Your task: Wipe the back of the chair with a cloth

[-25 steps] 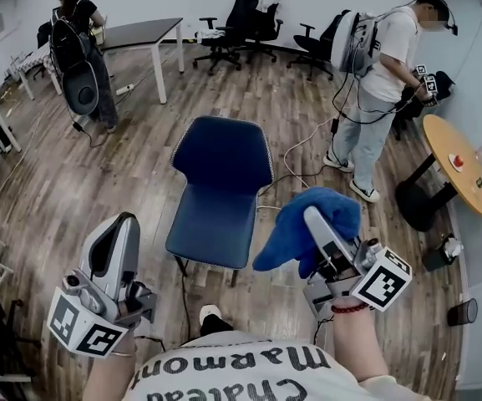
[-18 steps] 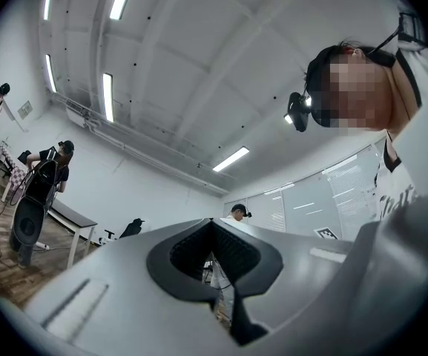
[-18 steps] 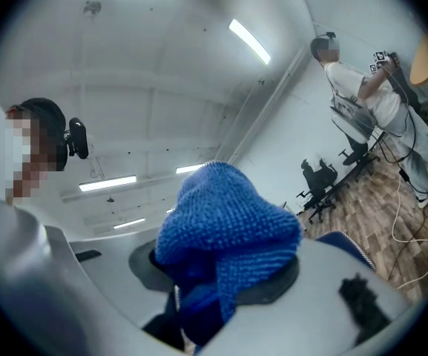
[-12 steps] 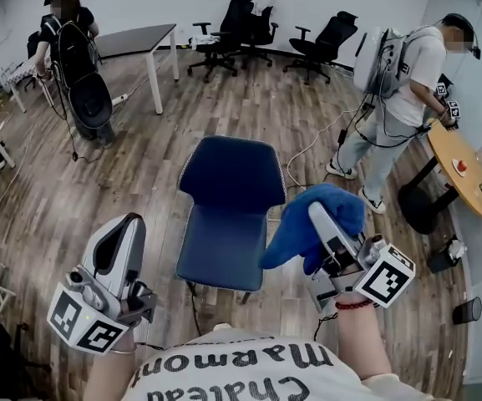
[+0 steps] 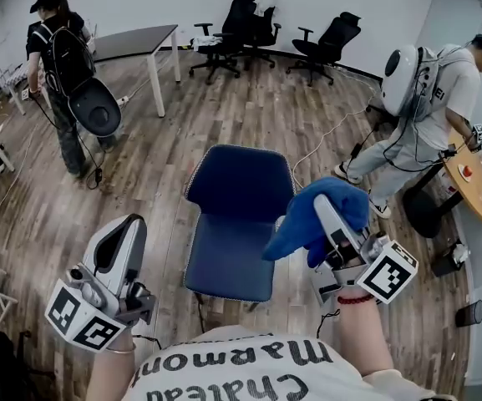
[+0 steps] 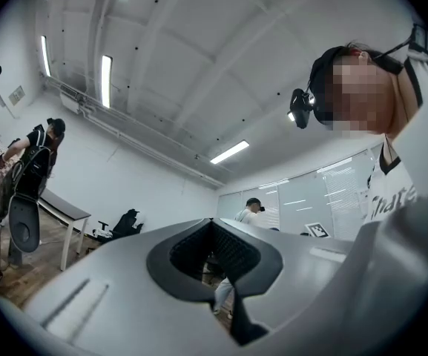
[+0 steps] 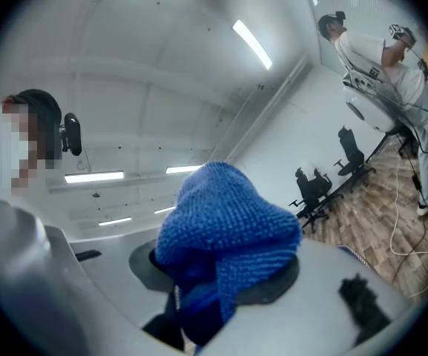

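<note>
Wiping has not yet begun; the step in hand is judged to be the approach with the cloth. The cloth (image 5: 301, 226) is clamped in the right gripper (image 5: 325, 212), bunched over the jaw tips and hanging down on the chair's side, as is confirmed in the right gripper view, where blue knit fills the space between the jaws. It is held in the air to the right of the chair (image 5: 227, 256) and clear of it; no contact with the backrest (image 5: 241, 182) can be seen. The chair stands on the wooden floor directly ahead, seat toward the person and backrest on the far side.

The left gripper (image 5: 127, 226) is held low at the left, well apart from the chair, with its jaws closed together and nothing between them.

For the next move, the cloth would need to be carried forward and leftward to the backrest, laid against the surface with a broad fold rather than a bunched tip, and drawn across under light pressure. Since the chair looks light, it may need to be steadied by the left gripper.
</note>
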